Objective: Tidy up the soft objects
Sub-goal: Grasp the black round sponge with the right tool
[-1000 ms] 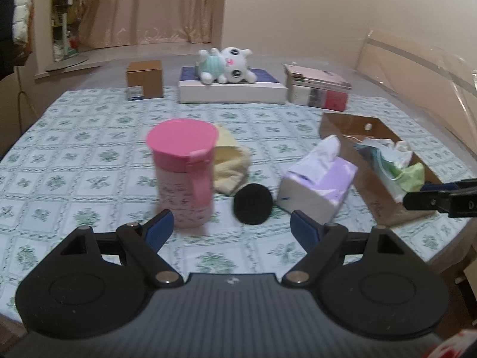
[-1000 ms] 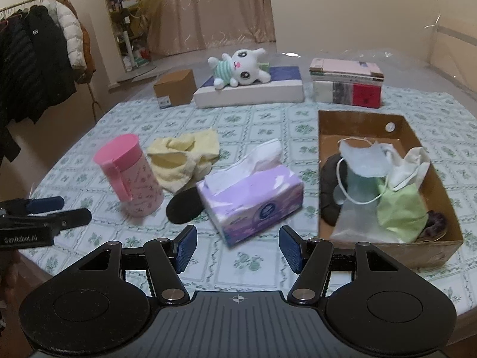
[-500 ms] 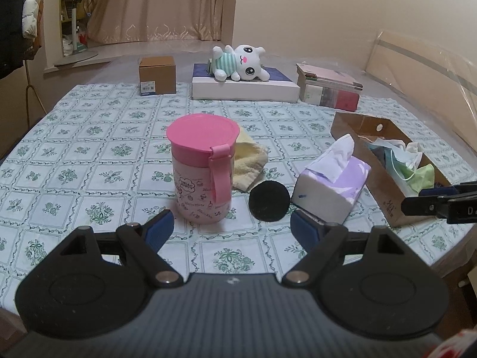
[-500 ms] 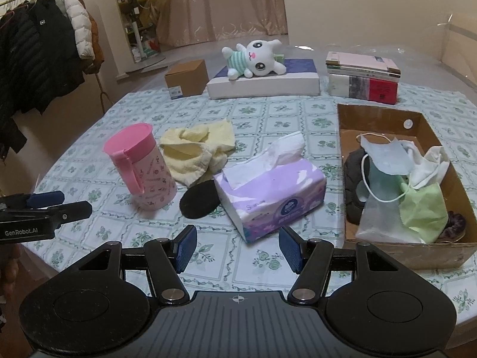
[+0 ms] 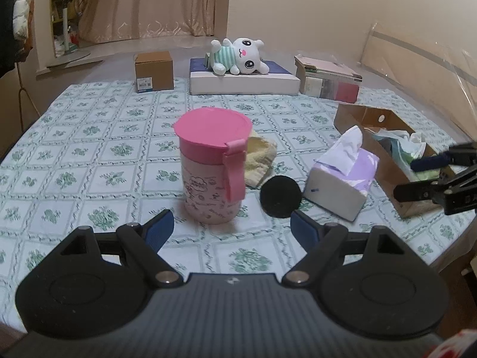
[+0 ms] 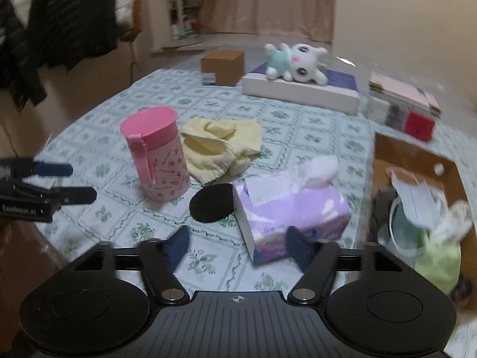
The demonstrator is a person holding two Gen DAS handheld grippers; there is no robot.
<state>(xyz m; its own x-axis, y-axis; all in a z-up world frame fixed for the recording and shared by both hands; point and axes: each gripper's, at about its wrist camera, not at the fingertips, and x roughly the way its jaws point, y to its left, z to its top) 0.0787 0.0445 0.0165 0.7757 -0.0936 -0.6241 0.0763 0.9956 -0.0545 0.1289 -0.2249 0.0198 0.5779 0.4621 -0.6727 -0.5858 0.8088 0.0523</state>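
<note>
Left tongs hung wide and empty before a pink lidded cup; right tongs, jaws opening and empty, faced a purple tissue box on the surface.

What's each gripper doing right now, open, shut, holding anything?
Left gripper: open, holding nothing.
Right gripper: jaws opening, nothing between them.

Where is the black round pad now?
In both views the black round pad lies flat on the tablecloth, between the pink cup and the tissue box.
</note>
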